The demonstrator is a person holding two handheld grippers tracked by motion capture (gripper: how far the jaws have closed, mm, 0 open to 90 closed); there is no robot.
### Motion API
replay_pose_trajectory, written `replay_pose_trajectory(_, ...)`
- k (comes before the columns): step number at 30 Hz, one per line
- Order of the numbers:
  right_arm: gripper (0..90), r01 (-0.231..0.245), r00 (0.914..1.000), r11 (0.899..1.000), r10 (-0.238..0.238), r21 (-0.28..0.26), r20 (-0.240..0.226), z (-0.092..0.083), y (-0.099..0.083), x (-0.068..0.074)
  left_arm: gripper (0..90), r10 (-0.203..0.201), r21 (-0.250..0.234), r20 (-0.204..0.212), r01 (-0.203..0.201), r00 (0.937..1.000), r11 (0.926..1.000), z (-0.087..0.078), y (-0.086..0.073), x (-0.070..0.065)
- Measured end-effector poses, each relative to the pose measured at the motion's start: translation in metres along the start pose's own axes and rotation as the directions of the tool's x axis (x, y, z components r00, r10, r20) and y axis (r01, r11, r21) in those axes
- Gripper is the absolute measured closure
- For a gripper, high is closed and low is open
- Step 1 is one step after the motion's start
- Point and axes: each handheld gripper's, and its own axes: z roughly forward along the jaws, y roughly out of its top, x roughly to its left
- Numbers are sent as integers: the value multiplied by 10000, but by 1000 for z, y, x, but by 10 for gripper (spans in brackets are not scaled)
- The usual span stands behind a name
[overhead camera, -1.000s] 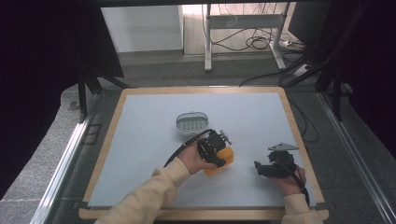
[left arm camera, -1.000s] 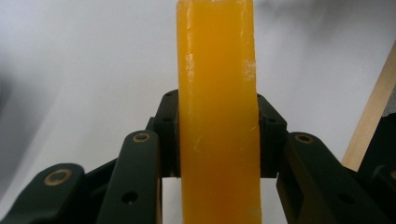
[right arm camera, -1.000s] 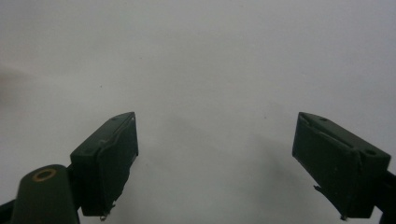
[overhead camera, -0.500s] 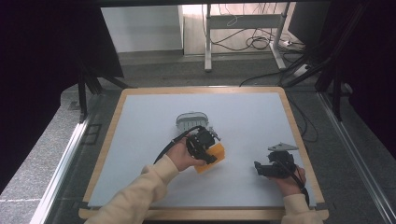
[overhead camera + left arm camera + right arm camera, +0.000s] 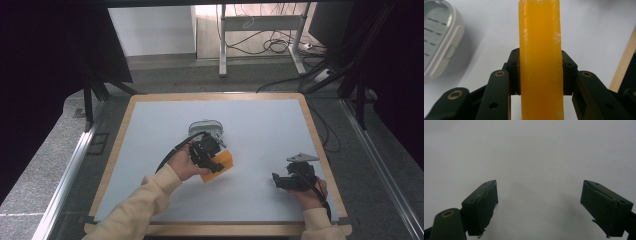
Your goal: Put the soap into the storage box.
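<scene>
Left hand-held gripper [image 5: 540, 82]: orange block [image 5: 540, 57] pinched between both jaws, held near bench [image 5: 150, 150] centre.
Grey dish [image 5: 205, 127]: just beyond the block, toward the far edge.
Right hand-held gripper [image 5: 546, 207]: spread, nothing between — near right edge.

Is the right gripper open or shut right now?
Open. The right gripper has its jaws standing wide apart over the bare table, nothing between them.

The soap bar [image 5: 220, 163] sits clamped in the left gripper [image 5: 210, 159], just before the soap dish [image 5: 205, 128]; the right gripper [image 5: 291, 180] lies well apart, rightward on the table [image 5: 260, 125].
</scene>
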Motion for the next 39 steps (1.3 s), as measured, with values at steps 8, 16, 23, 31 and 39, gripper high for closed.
replay_pose_trajectory(8, 146, 0, 10000, 9999, 0, -100, -4, -1, 0, 1, 618, 95, -93, 56, -94, 9999, 9999, -7, -4, 5)
replay_pose_trajectory(16, 146, 57, 10000, 9997, -58, -225, -43, -3, 1, 1, 619, -110, -264, 74, 112, 9999, 9996, -19, -8, 15)
replay_pose_trajectory(23, 146, 90, 9999, 9995, -92, -311, -58, -4, 1, 2, 619, -166, -339, -79, 163, 9998, 9993, -22, -10, 21)
replay_pose_trajectory(31, 146, 213, 9995, 9989, -222, -415, -210, -3, 1, 4, 618, -260, -405, -69, 257, 9996, 9988, -24, -11, 29)
replay_pose_trajectory(39, 146, 310, 9991, 9981, -325, -526, -285, -4, 2, 6, 619, -169, -529, -170, 160, 9997, 9985, -26, -12, 35)
